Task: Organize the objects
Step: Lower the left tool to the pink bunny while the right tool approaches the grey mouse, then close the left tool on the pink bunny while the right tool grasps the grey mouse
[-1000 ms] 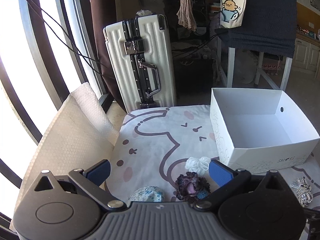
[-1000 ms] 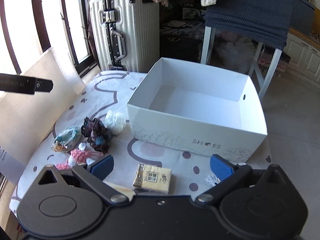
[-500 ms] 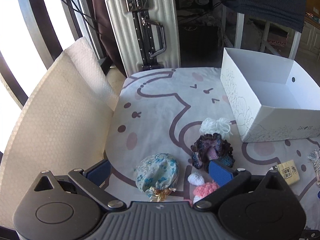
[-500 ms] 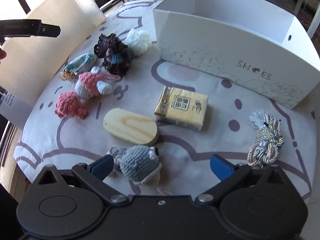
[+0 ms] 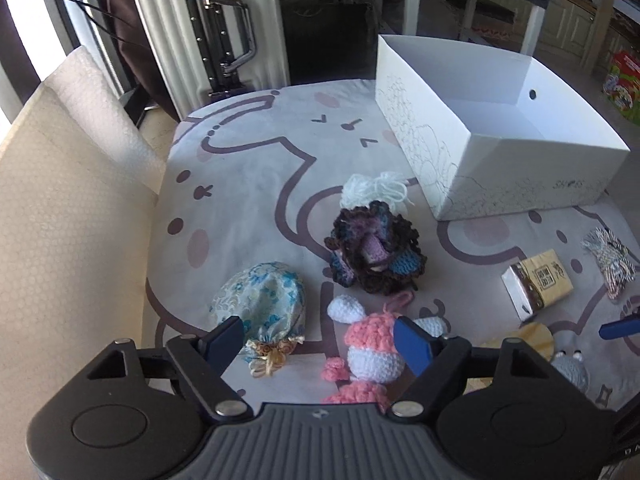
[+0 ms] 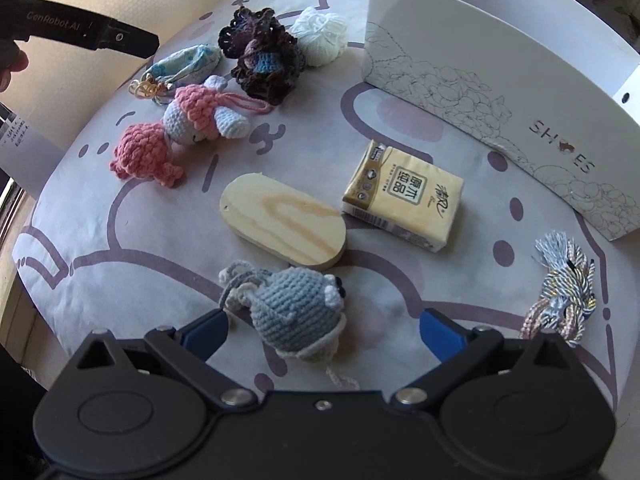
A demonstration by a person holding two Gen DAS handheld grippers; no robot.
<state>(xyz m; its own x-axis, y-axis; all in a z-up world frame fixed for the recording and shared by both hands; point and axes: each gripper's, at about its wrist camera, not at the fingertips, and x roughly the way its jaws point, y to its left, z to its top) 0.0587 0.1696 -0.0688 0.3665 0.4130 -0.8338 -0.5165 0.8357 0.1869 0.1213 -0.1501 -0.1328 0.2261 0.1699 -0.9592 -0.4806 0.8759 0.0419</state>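
My left gripper hovers low over the patterned tablecloth, jaws closing. The blue floral pouch and the pink-and-white crochet bunny lie between its fingers, and neither pad presses on them. My right gripper is also closing, with the grey crochet mouse between its pads, untouched. Beyond the mouse lie a wooden oval, a yellow tissue pack and a pink crochet toy. The dark crochet flower and white yarn ball lie near the empty white shoe box.
A striped cord bundle lies at the right, near the table edge. A white suitcase stands behind the table. A bubble-wrap sheet leans along the left side. White chair legs stand behind the box.
Both grippers have sunk toward the table and tipped downward, so the small objects now fill the views. Both pairs of jaws have narrowed, the left more than the right.
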